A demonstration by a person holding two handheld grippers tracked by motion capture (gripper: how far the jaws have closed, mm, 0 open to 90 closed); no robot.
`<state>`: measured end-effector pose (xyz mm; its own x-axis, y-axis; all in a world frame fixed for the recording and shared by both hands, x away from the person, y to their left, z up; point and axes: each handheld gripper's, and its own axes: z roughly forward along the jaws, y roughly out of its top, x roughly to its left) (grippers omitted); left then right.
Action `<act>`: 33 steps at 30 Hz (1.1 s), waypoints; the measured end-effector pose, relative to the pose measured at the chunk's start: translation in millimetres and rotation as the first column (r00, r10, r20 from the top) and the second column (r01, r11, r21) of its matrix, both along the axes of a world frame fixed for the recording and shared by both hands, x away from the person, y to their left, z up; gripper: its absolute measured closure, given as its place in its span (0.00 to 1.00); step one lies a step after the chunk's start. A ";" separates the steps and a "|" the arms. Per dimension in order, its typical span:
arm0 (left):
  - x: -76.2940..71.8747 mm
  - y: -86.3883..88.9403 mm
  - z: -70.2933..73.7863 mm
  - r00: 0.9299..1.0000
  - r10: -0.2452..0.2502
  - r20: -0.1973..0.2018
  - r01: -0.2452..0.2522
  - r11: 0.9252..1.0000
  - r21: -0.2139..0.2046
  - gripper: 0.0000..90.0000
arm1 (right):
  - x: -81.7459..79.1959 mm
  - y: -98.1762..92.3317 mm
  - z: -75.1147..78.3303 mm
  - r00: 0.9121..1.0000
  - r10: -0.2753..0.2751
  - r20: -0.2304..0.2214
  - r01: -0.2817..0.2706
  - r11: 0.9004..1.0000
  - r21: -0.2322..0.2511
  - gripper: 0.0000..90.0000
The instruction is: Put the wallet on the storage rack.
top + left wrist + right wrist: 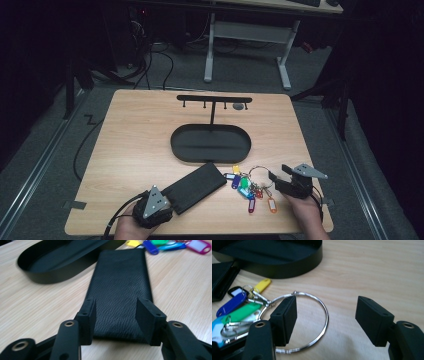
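The pale wooden surface [130, 150] carries a black oval metal tray [210, 143] with a T-shaped hook rail [214, 99] rising behind it, seen in the high view. In front lies a flat black textured fabric pouch [120, 287]; the left gripper view shows its weave and its near end lying between the parted jaws of the left hand-held gripper [116, 315], pads clear of it. Right of the pouch sits a large silver key ring [307, 320] with coloured plastic tags [237, 307]. The right hand-held gripper [325, 320] stands open, one jaw inside the ring. The tags' labels are unreadable.
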<state>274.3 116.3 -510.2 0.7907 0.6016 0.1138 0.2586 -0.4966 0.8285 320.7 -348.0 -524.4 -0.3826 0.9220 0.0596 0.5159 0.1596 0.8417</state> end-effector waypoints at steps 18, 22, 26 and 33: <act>8.4 -38.9 -8.0 0.995 -0.092 -0.026 0.093 0.995 0.043 0.53 | -18.5 -16.0 -0.7 0.999 -0.037 0.009 0.037 0.999 0.010 0.38; 10.9 -53.6 -11.8 0.995 -0.100 -0.013 0.100 0.992 0.075 0.53 | -15.4 -13.0 0.0 1.000 -0.027 0.014 0.027 1.000 0.007 0.38; 13.4 -67.6 -13.7 0.994 -0.111 0.009 0.109 0.989 0.104 0.54 | -13.1 -10.7 0.2 1.000 -0.022 0.014 0.022 1.000 0.008 0.38; 15.8 -81.1 -17.1 0.993 -0.088 0.077 0.072 0.979 0.189 0.56 | -10.5 -8.3 -0.9 1.000 -0.003 0.010 0.003 1.000 0.003 0.38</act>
